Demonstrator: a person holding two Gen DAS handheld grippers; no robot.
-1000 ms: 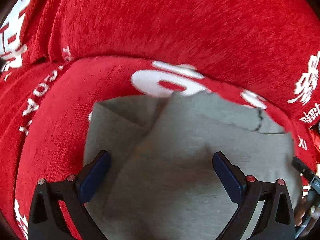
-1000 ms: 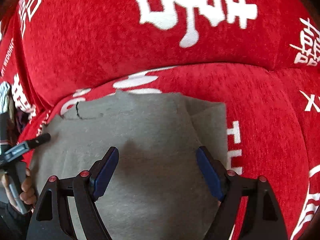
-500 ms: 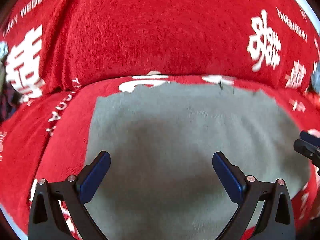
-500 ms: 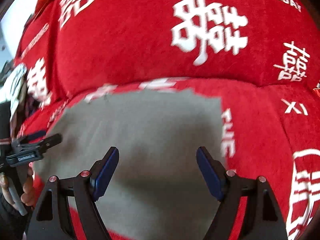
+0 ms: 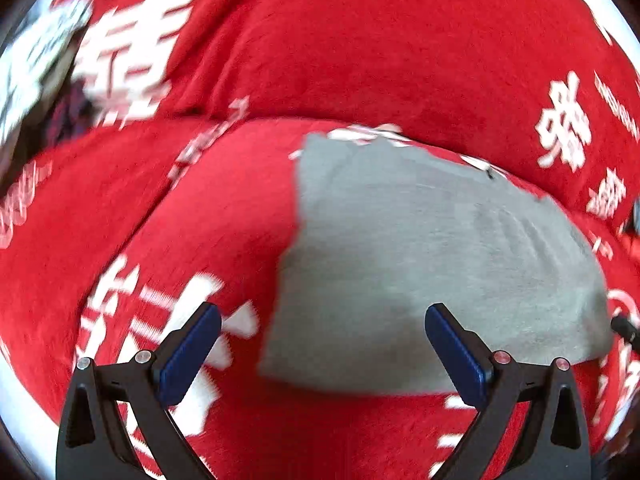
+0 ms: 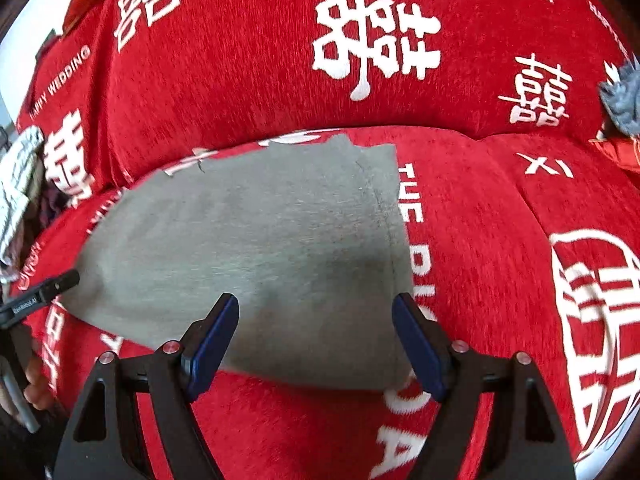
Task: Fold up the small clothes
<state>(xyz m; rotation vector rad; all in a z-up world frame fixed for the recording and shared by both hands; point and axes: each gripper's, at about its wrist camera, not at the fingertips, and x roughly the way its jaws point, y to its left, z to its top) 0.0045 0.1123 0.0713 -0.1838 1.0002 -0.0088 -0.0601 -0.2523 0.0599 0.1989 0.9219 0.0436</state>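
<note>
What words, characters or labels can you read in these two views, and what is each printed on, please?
"THE BIGDAY": white print on the red sofa cover, back cushion.
"HAPPY WEDDING": same cover, upper left, partly readable.
"XI": seat, right.
"THE", then cut-off letters: seat, beside the grey garment.
Double-happiness characters: white, across the cover.
Small label on the left hand-held gripper: too small to read.
Left wrist view: all print blurred.

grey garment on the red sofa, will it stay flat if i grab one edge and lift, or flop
The grey garment is thin knit lying limp on the red sofa cover, so it will probably droop and unfold. It looks light. The plush cover may drag on it if pushed, so it would likely bunch rather than slide.
</note>
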